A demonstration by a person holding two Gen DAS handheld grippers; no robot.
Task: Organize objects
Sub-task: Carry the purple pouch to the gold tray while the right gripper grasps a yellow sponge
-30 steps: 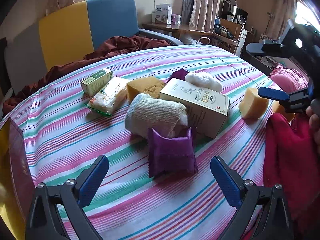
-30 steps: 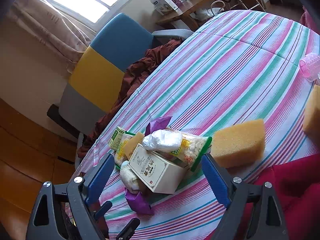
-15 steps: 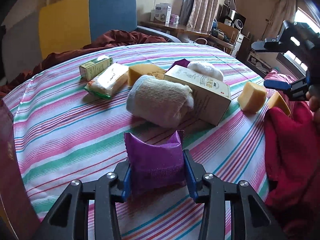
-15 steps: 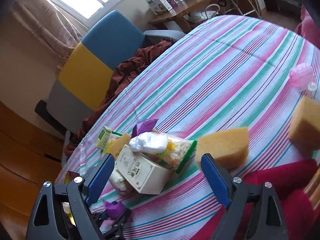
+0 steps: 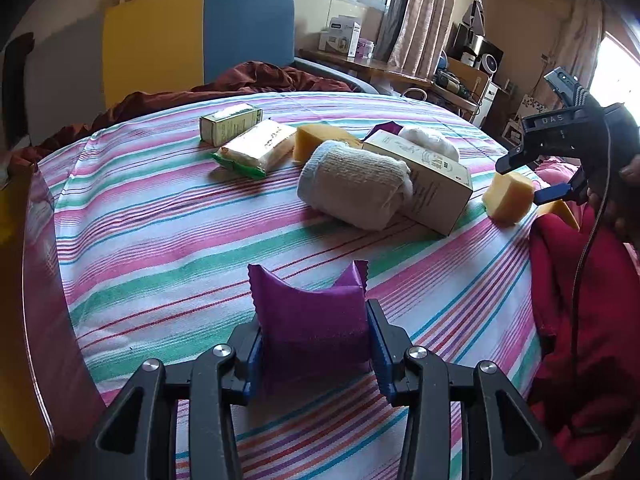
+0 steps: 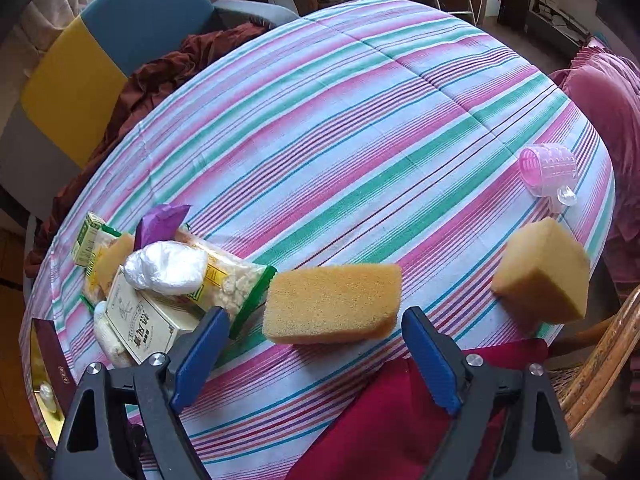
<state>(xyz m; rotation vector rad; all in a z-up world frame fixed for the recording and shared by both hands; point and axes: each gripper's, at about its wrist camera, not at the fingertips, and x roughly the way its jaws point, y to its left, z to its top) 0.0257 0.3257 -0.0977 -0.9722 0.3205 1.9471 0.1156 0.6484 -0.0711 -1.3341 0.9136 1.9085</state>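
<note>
Left wrist view: low and close over the striped tablecloth (image 5: 168, 216), facing along its own fingers across the table toward the two-tone chair (image 5: 192, 36) and window; nearest item a purple packet (image 5: 312, 320) at the fingers; right gripper (image 5: 532, 176) seen at right edge

Right wrist view: higher, tilted steeply down, close above a yellow sponge (image 6: 332, 304) just ahead of its fingers

Shared: cream carton (image 5: 424, 176) (image 6: 140, 320), rolled white cloth (image 5: 356, 184), white plastic bundle (image 6: 166, 268), same sponge (image 5: 510, 198), chair, red cloth (image 6: 400, 420)
</note>
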